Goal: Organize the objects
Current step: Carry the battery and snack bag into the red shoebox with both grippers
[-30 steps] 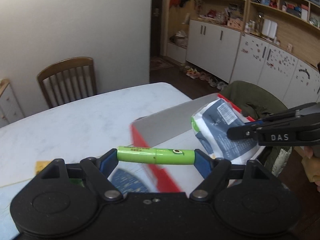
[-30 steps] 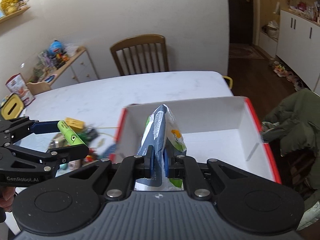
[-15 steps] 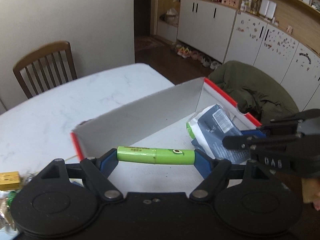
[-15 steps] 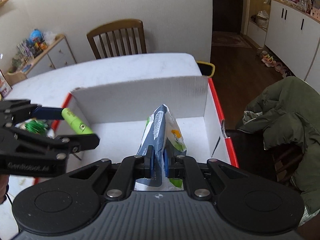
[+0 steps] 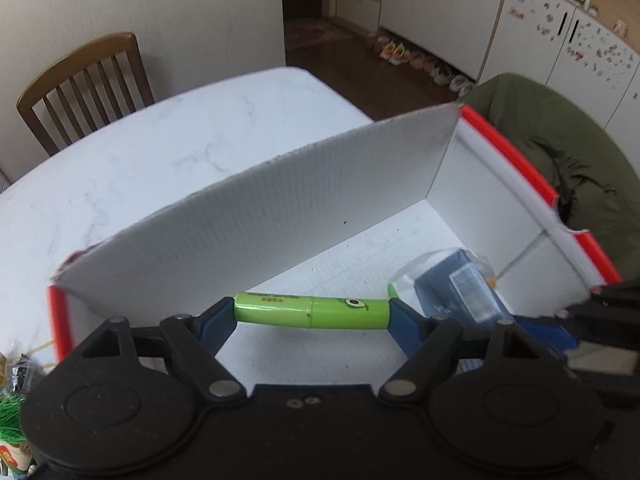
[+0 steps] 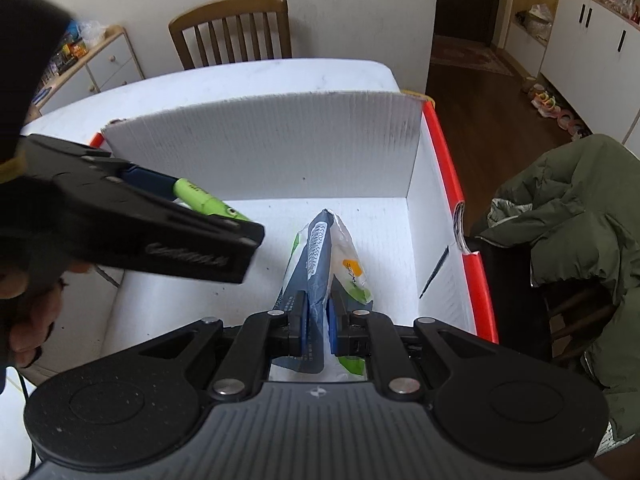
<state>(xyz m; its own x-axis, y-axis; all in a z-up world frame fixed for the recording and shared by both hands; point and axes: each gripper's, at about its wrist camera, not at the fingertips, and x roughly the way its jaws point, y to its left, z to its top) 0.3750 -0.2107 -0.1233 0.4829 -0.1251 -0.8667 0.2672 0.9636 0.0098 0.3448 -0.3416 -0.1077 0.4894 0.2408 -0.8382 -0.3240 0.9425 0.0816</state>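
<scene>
Over the white box [image 5: 280, 216] on the tabletop [image 5: 152, 148], my left gripper [image 5: 312, 312] clamped a green tube [image 5: 312, 311] endwise between its blue fingers [image 5: 404, 326]. My right gripper [image 6: 318, 316] pinched a blue-and-white packet [image 6: 320, 248], fingers nearly together, its lower end inside the box. The tube's small print was unreadable; the packet's bottom edge was hidden behind my right gripper.

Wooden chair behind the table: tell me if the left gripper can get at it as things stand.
Probably not. The left gripper is shut on the green tube above the box, whose far wall and the bare tabletop separate it from the chair.
</scene>
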